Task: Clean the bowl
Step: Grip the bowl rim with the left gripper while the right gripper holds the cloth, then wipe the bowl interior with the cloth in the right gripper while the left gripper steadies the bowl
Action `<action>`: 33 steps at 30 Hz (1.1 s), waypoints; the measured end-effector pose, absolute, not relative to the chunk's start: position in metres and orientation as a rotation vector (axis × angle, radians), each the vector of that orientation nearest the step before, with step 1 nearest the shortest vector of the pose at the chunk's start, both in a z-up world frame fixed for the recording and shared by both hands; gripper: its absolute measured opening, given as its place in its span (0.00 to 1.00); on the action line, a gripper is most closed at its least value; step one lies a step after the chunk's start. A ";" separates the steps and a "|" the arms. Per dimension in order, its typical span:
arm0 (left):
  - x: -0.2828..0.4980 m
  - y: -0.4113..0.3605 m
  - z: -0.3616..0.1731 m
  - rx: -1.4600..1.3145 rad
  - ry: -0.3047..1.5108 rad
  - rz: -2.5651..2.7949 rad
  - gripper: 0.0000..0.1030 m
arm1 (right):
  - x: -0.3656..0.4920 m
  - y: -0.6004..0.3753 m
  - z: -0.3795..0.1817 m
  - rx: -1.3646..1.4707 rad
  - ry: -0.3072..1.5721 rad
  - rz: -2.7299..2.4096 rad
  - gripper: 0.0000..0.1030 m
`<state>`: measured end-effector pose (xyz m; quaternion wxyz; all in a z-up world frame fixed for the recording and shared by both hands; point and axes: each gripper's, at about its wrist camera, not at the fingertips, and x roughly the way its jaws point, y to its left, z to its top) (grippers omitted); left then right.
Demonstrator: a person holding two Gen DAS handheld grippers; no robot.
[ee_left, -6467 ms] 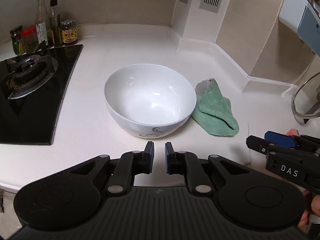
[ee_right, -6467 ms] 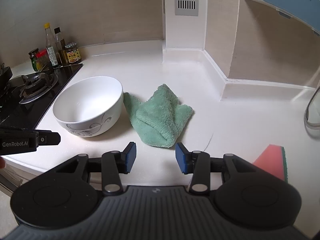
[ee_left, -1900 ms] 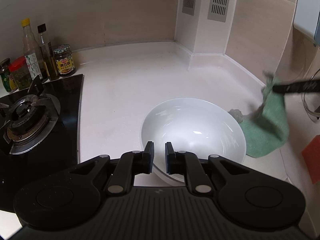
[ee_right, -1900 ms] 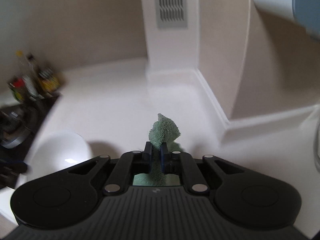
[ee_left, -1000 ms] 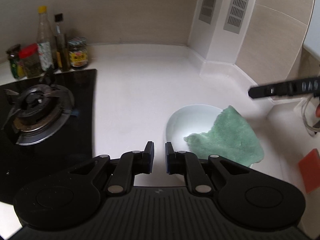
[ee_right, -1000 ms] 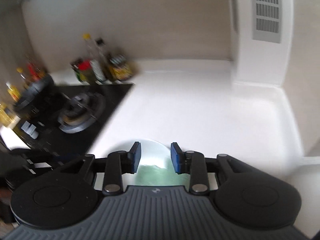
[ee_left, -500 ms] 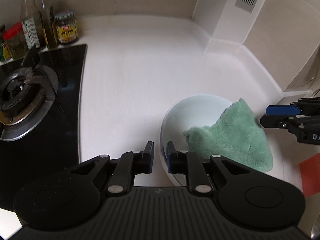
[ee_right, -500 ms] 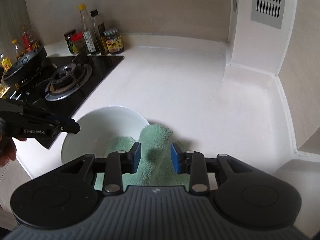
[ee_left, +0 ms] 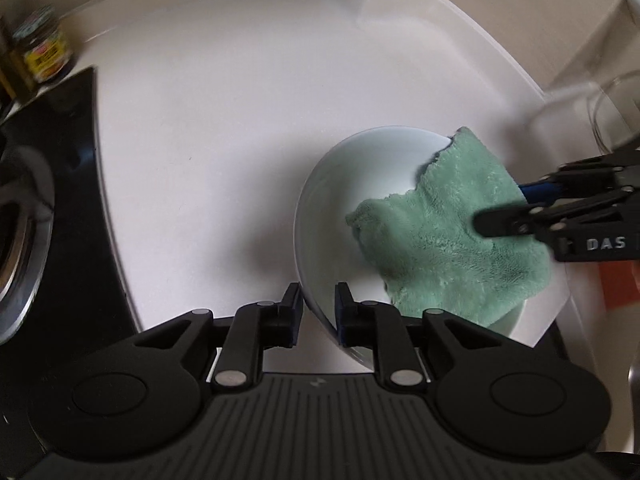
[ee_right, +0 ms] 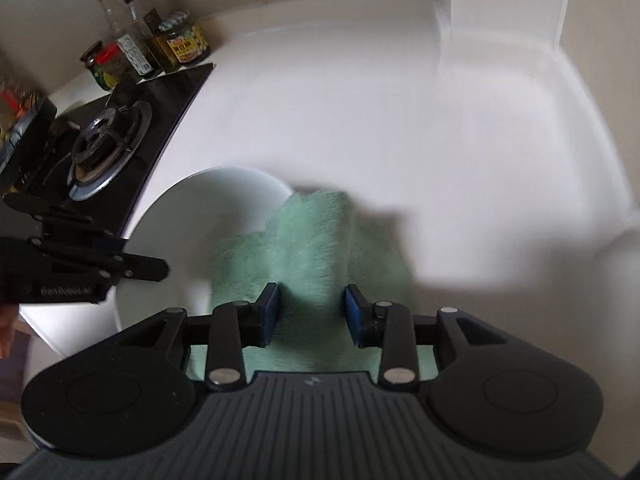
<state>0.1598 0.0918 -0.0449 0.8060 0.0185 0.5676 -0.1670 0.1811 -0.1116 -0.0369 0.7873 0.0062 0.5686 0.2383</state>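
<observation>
Left gripper: fingers are set a narrow gap apart, and the near-left rim of the bowl is seen between the pads; whether the pads press the rim cannot be told.

Right gripper: jaws are held moderately open, one pad on each side of a raised fold of the green cloth; no contact between pads and fold is shown.

Bowl: white, placed near the front edge of the countertop, which is seen just left of the bowl in the right wrist view. The bowl's left inner wall is left bare; its right half is covered.

Green cloth: draped over the right rim of the bowl, partly inside and partly hanging outside onto the counter.

Orange-red item: seen blurred at the right, just beyond the cloth.

Hob: black glass with a gas burner, set left of the bowl; a strip of open counter is left between them.

Countertop: white and bare across the middle and far right, bounded by a raised white upstand at the wall.

Jars and bottles: grouped at the far left corner behind the hob.
</observation>
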 end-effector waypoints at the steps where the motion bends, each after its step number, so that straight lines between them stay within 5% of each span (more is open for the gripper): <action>1: 0.160 0.093 -0.045 0.047 1.211 -0.367 0.16 | 0.181 -0.110 -0.043 0.012 1.253 0.506 0.30; 15: 0.163 0.106 -0.039 0.143 1.179 -0.558 0.26 | 0.205 -0.042 -0.050 -0.650 1.275 0.808 0.27; 24: 0.166 0.097 -0.035 0.230 1.173 -0.610 0.22 | 0.204 0.025 -0.053 -1.139 0.931 1.153 0.28; 28: 0.168 0.098 -0.032 0.240 1.171 -0.619 0.19 | 0.198 0.041 -0.054 -1.188 0.875 1.264 0.30; 33: 0.171 0.106 -0.027 0.210 1.151 -0.564 0.10 | 0.227 0.011 -0.056 -0.882 1.102 1.109 0.25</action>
